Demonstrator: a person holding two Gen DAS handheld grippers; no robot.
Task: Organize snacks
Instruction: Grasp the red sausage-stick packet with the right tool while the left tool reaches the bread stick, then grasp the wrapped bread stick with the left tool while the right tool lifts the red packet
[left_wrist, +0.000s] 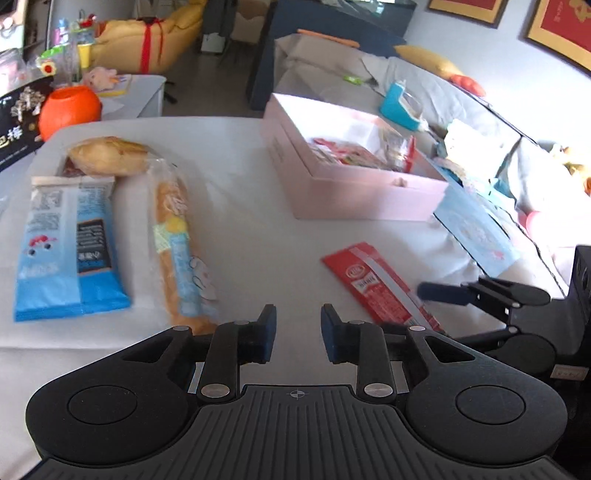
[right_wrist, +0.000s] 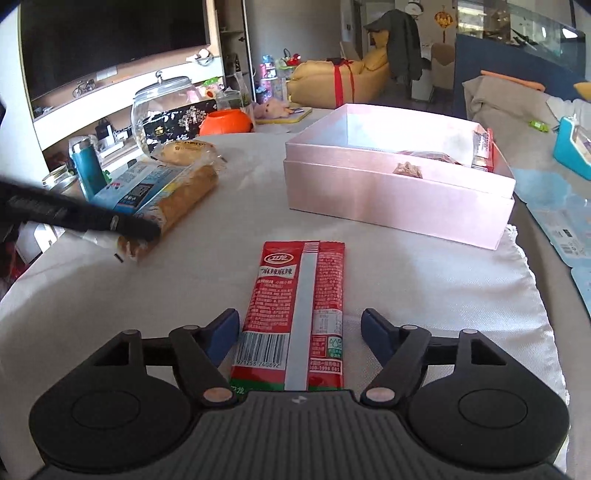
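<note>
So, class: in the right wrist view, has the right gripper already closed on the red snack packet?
No: the right gripper is open, its fingers apart on either side of the red snack packet lying flat on the table.

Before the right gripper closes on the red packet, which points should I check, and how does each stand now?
1. Right gripper open: ok.
2. Red packet between its fingers: ok, one finger on each long side.
3. Packet flat on the white cloth: ok.
4. Pink box open on top, with room left: ok, the far part is bare.
5. Left gripper clear of the packet: ok, open and empty.
6. Fingers low enough to catch the thin packet: cannot tell.
</note>
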